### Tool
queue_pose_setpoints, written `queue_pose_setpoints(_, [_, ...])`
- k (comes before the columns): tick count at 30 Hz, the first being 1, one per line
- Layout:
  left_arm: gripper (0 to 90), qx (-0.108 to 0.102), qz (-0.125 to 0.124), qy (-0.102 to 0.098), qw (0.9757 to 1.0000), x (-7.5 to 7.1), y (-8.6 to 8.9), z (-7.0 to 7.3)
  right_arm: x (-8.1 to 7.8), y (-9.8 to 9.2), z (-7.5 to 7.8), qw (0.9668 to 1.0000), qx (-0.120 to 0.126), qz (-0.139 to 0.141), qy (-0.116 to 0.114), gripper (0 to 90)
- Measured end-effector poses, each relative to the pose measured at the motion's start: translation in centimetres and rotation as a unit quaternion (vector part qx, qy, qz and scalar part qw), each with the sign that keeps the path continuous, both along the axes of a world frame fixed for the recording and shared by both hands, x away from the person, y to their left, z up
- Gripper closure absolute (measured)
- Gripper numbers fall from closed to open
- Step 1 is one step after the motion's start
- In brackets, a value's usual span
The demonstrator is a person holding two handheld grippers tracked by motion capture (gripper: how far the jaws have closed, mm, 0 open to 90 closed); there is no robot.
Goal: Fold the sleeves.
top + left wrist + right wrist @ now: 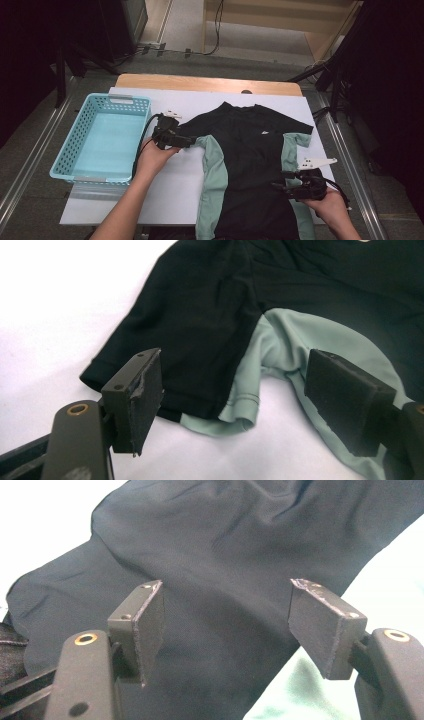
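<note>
**Shirt flat on the table, folding not yet begun**

We saw the shirt (250, 165) lying spread on the white table (170, 200), collar away from the person, black in the body with pale green side panels. We judged the work to be folding it, perhaps for the basket (102, 137) that stood empty just left of the shirt. No fold showed: both sleeves lay out to the sides and the hem hung over the near edge, so the whole job was left.

The left gripper (187, 141) sat at the shirt's left sleeve (195, 335), jaws wide apart with the sleeve's hem between them but not pinched. The right gripper (286, 181) hovered at the shirt's right side, over black cloth beside the green panel, jaws also wide and holding nothing.

On the shirt's chest we made out a small white mark (264, 133), too small to read. We could read no other writing
</note>
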State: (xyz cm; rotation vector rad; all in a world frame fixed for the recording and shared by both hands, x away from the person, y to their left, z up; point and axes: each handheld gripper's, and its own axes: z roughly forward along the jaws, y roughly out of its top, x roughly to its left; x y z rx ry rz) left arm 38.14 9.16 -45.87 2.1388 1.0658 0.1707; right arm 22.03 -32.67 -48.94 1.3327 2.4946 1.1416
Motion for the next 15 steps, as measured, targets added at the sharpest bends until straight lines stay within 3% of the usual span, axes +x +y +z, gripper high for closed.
queue_pose_setpoints(15, [25.9,0.028,0.034,-0.02,0.9988,2.1,0.3,-1.0,-0.4,-0.4,-0.1,0.9999,0.004,-0.01,0.003,29.6])
